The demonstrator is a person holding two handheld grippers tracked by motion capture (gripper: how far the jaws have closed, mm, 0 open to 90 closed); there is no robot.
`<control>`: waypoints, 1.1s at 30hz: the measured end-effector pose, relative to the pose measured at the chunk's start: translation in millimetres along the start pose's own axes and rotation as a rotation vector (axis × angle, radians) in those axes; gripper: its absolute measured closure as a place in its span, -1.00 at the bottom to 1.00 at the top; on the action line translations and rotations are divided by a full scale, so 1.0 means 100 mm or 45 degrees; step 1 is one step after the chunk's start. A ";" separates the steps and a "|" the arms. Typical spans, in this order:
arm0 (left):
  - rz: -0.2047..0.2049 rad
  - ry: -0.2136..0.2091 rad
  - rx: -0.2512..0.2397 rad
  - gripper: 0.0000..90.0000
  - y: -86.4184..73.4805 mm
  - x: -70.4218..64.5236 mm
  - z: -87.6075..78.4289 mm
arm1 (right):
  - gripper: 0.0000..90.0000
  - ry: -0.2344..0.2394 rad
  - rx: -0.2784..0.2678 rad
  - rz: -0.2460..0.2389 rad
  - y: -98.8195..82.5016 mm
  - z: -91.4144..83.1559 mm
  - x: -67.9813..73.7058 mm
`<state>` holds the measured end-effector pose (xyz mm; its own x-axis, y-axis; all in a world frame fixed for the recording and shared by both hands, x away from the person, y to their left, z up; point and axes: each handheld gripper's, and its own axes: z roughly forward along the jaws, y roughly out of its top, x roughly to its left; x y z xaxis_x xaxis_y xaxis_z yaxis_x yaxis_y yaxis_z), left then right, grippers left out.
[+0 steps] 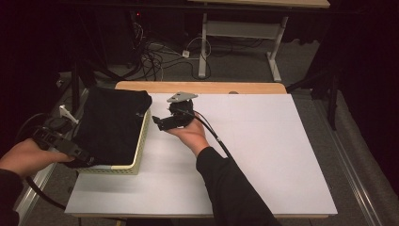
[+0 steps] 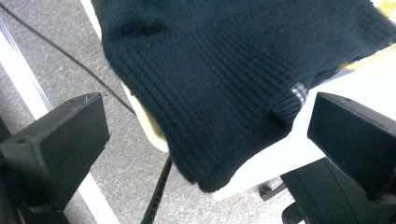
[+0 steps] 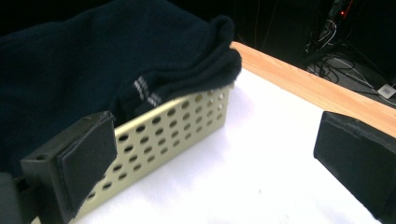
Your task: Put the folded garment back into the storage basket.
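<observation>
One garment: we see a black knit sweater (image 1: 113, 123) piled in the basket, its ribbed hem hanging over the near rim.
Basket: our pale yellow perforated basket (image 1: 139, 149) sits at the table's (image 1: 263, 155) left edge.
Left gripper: our left gripper (image 2: 208, 135) has its jaws spread wide, empty, before the hanging hem.
Right gripper: our right gripper (image 1: 162, 121) is likewise spread wide, empty, just beside the basket's right wall.

Dark sleeves (image 1: 230, 188), black cabled grippers (image 1: 160, 121)
</observation>
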<state>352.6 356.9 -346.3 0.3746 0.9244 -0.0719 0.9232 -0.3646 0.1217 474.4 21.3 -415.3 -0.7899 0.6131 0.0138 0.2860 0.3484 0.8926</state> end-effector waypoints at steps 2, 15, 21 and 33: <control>0.010 -0.002 -0.005 -1.00 0.02 -0.02 0.00 | -1.00 0.002 -0.012 -0.001 -0.05 -0.09 -0.01; 0.081 0.030 -0.097 0.35 0.10 -0.13 -0.09 | -1.00 -0.050 -0.046 0.014 -0.36 -0.63 -0.09; 0.108 0.107 -0.023 0.93 0.10 -0.12 0.11 | -1.00 -0.073 -0.050 0.022 -0.48 -0.79 -0.13; 0.062 0.084 0.058 0.93 0.20 -0.01 0.49 | -1.00 -0.082 -0.036 0.025 -0.77 -1.02 -0.10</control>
<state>374.7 343.4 -391.9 0.4139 0.9103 -0.0016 0.9076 -0.4126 0.0781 405.2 -84.4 -438.2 -0.7475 0.6642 0.0032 0.2848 0.3161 0.9050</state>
